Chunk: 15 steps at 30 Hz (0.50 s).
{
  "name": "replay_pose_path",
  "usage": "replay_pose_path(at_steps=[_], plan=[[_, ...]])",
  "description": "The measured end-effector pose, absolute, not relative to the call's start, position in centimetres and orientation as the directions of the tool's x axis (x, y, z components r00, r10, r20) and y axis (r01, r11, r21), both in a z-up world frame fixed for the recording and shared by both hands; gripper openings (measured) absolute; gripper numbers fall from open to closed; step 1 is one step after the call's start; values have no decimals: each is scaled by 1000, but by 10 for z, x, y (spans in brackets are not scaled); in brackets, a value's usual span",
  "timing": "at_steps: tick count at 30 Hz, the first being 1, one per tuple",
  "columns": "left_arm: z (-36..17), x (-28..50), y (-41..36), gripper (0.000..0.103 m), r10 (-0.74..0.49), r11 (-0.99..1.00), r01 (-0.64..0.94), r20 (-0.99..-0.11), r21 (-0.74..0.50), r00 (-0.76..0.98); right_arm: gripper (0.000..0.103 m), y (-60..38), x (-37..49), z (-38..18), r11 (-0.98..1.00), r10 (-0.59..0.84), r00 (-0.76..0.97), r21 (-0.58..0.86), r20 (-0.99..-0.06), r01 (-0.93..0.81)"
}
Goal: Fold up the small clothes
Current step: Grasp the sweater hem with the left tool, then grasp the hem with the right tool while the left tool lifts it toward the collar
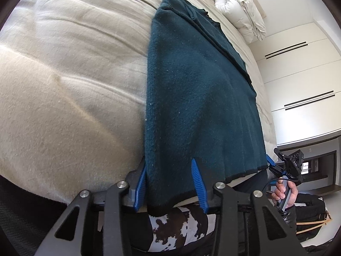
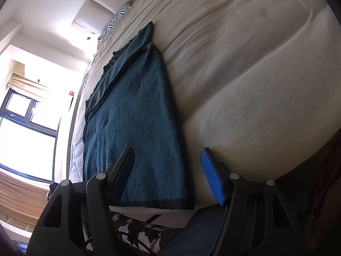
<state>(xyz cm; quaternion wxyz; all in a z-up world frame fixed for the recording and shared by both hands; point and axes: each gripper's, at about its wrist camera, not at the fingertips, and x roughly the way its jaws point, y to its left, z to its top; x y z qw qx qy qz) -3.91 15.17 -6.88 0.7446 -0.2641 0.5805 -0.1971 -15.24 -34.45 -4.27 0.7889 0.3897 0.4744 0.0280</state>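
A dark teal knitted garment (image 1: 198, 89) with a black hem lies folded lengthwise on a beige bed (image 1: 70, 81), its hem at the near edge. My left gripper (image 1: 170, 183) is open, its blue pads either side of the garment's near left corner. In the right wrist view the garment (image 2: 136, 123) runs away from me. My right gripper (image 2: 168, 170) is open around its near right corner, the black left finger lying over the cloth. The right gripper also shows in the left wrist view (image 1: 283, 166), held in a hand at the hem's right end.
A white rolled duvet (image 1: 240, 12) lies at the bed's far right. White wardrobe doors (image 1: 298, 74) stand to the right. A zebra-print pillow (image 2: 117, 17) lies at the headboard. A bright window (image 2: 23, 128) is on the left. Cow-print fabric (image 1: 179, 226) is below the bed edge.
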Motion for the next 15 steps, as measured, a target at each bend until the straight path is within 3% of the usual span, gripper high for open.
replay_pose_path(at_steps=[6,15], plan=[[-74,-40,155,17,-596,785,-27,-766,-619,239,62,-343,-160,-37,739,404,493,592,-771,320],[-75,-41,156,15,-594,790,-17,-772,-613,227,56,-333,-164,-45,755,438,426,581,-792,304]])
